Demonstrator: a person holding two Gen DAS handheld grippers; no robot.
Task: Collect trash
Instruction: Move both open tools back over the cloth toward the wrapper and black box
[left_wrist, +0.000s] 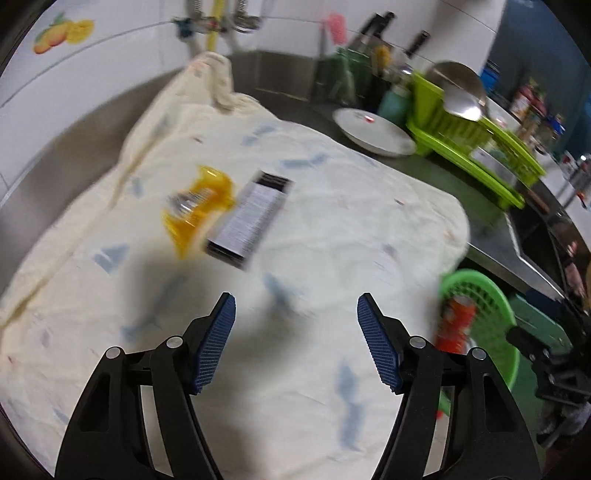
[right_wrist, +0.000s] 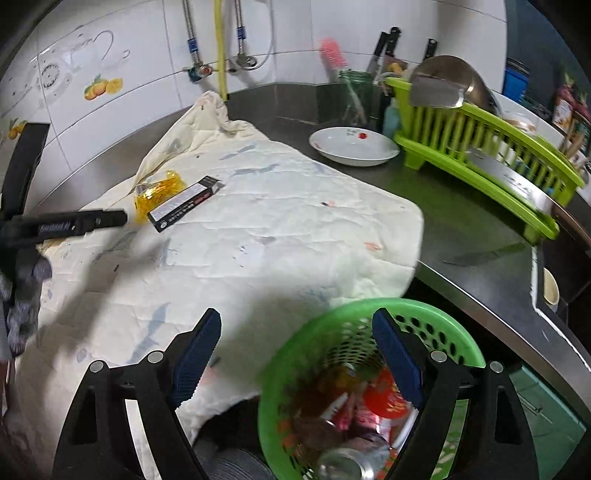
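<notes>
— Grippers? 
— Left gripper and right gripper both spread apart, empty. 
— Trash? 
— Yellow wrapper touching, probably, black carton at ten o'clock; green basket at five.

Yellow wrapper touching black box, on cloth.

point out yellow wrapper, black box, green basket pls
yellow wrapper (right_wrist: 159, 192): right wrist view, middle of the crumpled foil.
black box (right_wrist: 186, 208): right wrist view, centre of its top face.
green basket (right_wrist: 436, 314): right wrist view, far rim.
</notes>
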